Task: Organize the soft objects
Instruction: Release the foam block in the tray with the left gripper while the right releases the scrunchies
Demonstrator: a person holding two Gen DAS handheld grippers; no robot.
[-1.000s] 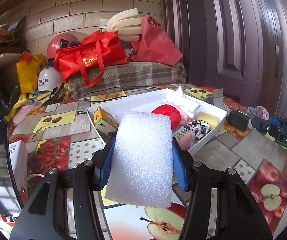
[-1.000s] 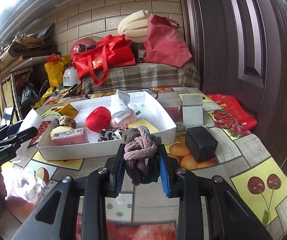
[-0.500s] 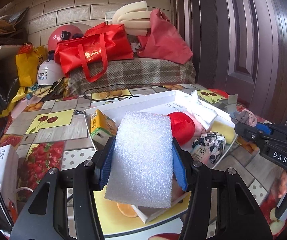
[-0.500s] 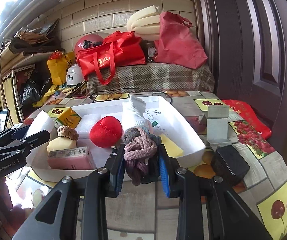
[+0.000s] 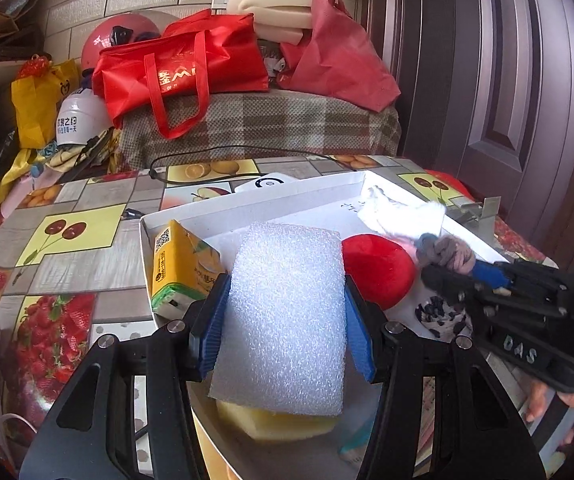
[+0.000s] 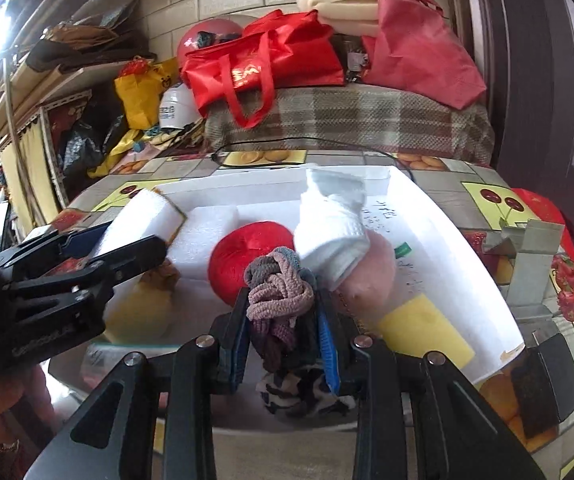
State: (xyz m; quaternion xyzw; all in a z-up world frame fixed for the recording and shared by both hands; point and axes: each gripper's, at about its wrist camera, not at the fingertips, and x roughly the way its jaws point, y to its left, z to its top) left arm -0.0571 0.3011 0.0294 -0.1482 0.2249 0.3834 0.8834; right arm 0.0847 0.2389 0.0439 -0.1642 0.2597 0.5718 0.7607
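My left gripper (image 5: 285, 320) is shut on a white foam pad (image 5: 287, 312) and holds it over the left end of the white tray (image 5: 247, 200). My right gripper (image 6: 281, 330) is shut on a knotted brown-and-grey fabric bundle (image 6: 279, 292) over the tray's middle (image 6: 447, 240). The tray holds a red plush ball (image 5: 379, 268), a white sock (image 6: 335, 216), a pink fluffy ball (image 6: 371, 276), yellow sponges (image 6: 427, 332), a patterned cloth (image 6: 303, 394) and a juice carton (image 5: 179, 268). The right gripper (image 5: 463, 268) also shows in the left wrist view.
The table has a fruit-print cloth (image 5: 67, 232). A black box (image 6: 547, 384) and a grey open carton (image 6: 531, 252) stand right of the tray. Red bags (image 5: 179, 68) and a helmet lie on a plaid-covered surface behind. A door (image 5: 507, 80) is at the right.
Both grippers have moved forward over the tray with their loads. The foam pad now hangs above the yellow sponge; the fabric bundle is now beside the red ball.
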